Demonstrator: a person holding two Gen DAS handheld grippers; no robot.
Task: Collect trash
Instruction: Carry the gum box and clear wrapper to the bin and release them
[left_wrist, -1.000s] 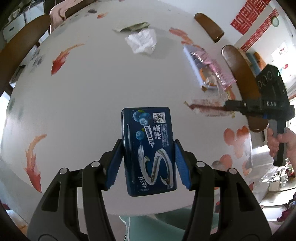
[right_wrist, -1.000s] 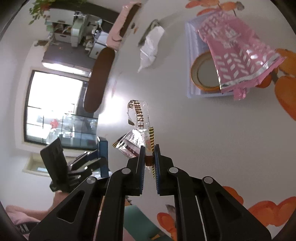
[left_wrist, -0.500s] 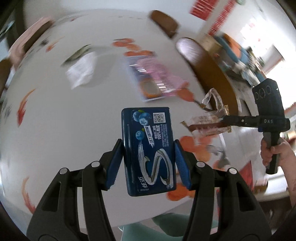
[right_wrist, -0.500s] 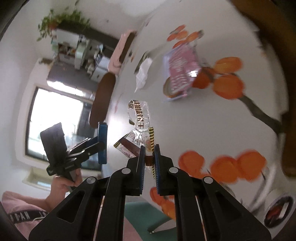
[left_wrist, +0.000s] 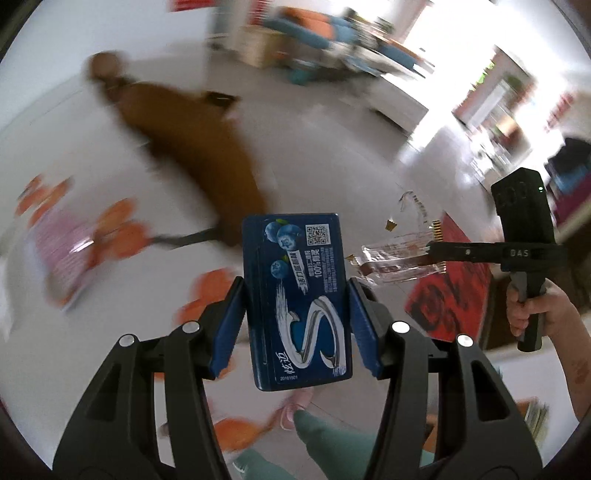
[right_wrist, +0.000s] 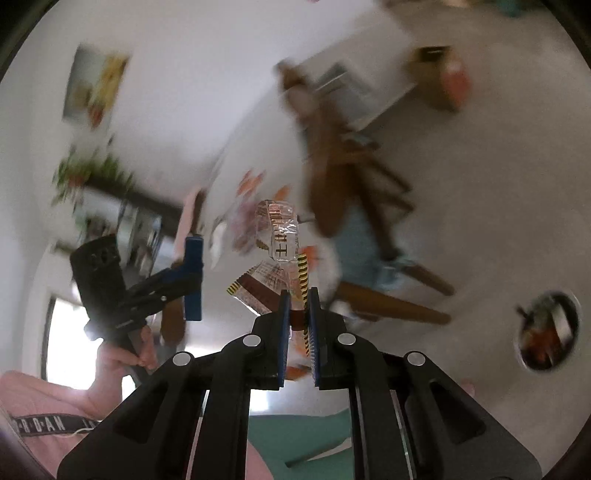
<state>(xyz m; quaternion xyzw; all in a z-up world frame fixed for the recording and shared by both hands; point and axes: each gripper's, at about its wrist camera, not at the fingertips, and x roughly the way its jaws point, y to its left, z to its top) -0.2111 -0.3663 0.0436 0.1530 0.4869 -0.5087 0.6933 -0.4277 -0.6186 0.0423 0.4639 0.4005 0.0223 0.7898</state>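
Note:
My left gripper (left_wrist: 295, 295) is shut on a dark blue gum pack (left_wrist: 295, 291) with blueberries and a silver S, held upright in the air. My right gripper (right_wrist: 297, 299) is shut on a crinkled clear wrapper (right_wrist: 277, 243) with brown and yellow-striped edges. The right gripper also shows in the left wrist view (left_wrist: 430, 253) at the right, with the wrapper (left_wrist: 395, 262) sticking out to its left. The left gripper shows in the right wrist view (right_wrist: 192, 273) at the left, still on the blue pack (right_wrist: 193, 258).
The white table with orange fish prints (left_wrist: 122, 229) lies blurred at the left. A brown wooden chair (left_wrist: 199, 155) stands behind it. A round bin with trash inside (right_wrist: 548, 336) sits on the floor at the right. A red mat (left_wrist: 450, 284) lies on the floor.
Both grippers have swung away from the table toward the floor and room, still holding the gum pack and the wrapper. The view is motion-blurred.

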